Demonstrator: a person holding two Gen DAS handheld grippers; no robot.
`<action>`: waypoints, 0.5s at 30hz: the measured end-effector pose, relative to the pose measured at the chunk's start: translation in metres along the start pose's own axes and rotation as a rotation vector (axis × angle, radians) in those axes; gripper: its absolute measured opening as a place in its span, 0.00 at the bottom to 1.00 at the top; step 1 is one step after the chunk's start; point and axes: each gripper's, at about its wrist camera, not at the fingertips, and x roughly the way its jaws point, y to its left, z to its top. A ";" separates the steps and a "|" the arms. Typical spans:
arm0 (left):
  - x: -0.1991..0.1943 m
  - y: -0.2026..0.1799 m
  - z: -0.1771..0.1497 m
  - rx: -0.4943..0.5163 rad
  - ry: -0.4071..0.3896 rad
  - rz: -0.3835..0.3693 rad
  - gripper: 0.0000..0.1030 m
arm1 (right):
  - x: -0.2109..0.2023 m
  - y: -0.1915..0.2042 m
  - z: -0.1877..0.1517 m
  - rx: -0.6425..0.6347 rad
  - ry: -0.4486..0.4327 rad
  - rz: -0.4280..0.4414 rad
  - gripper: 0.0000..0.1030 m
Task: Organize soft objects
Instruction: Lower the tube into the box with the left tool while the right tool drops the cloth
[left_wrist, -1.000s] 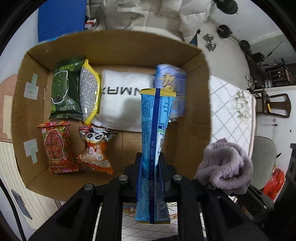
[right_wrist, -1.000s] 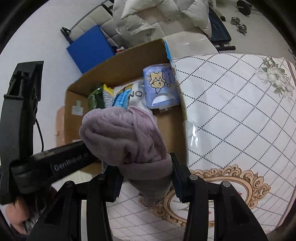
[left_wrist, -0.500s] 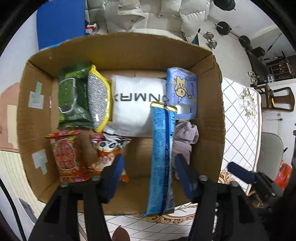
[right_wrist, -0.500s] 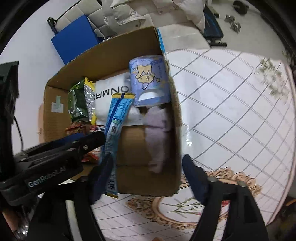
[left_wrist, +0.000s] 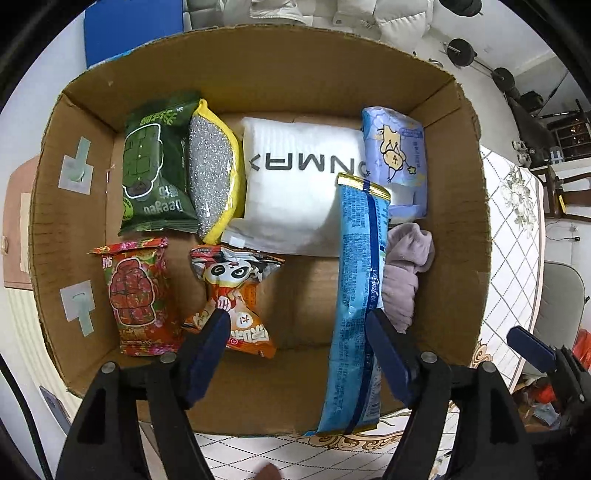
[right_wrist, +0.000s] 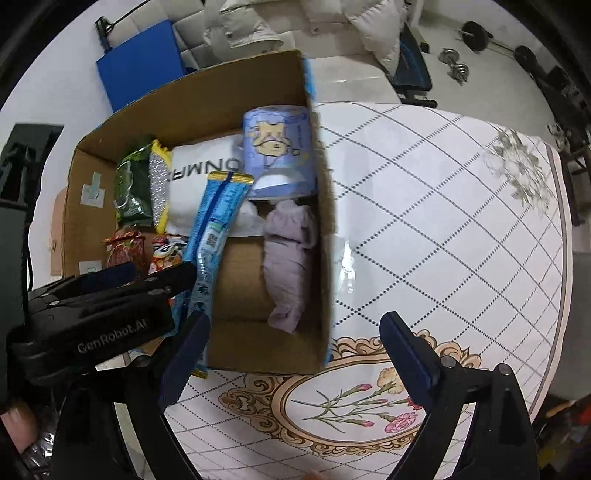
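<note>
Because the cardboard box (left_wrist: 461, 229) is serving as the one place for everything soft, the packets inside are lying flat in rows. The left tongs (left_wrist: 297, 339) are standing wide apart and holding nothing, just over the near wall. The long blue packet (left_wrist: 360, 295) is resting slanted, its lower end hanging over the near rim onto the patterned surface (right_wrist: 443, 221), so it is probably needing a nudge inward. The purple cloth (right_wrist: 288, 258) is lying along the right wall beside it, below the tissue pack (right_wrist: 279, 151). The right tongs (right_wrist: 295, 332) are gaping empty too.
</note>
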 end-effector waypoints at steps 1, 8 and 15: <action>0.001 0.000 0.001 -0.002 0.001 0.002 0.72 | 0.001 -0.003 -0.002 0.006 -0.003 0.002 0.93; 0.017 -0.015 0.013 0.054 0.017 0.061 0.72 | 0.006 -0.006 -0.006 0.017 0.000 0.010 0.93; 0.042 -0.018 0.023 0.043 0.066 0.086 0.72 | 0.006 -0.007 -0.005 0.017 -0.001 0.001 0.93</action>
